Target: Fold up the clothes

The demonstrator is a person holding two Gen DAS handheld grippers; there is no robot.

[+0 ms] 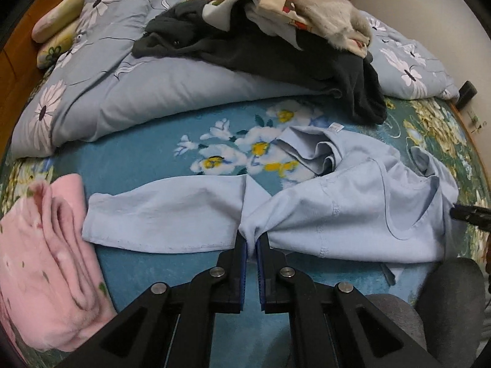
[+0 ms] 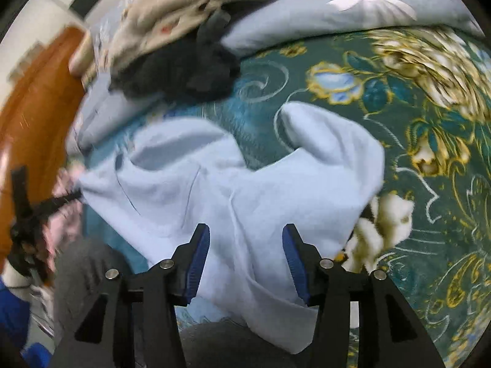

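Half of the right wrist view is blurred, so detail there is unsure. Crumpled on the bed (image 1: 147, 159), the pale blue shirt (image 1: 353, 202) is pinched in the left gripper (image 1: 252, 240); the right gripper (image 2: 246, 245) jaws stand apart over it.

The right wrist view is motion-blurred, worst at its left edge, where a dark tool (image 2: 27, 211) and pink cloth (image 2: 66, 214) smear together. In the left wrist view, the pink blanket (image 1: 46, 263) runs off the lower left; heaped clothes (image 1: 276, 6) are cut off at top.
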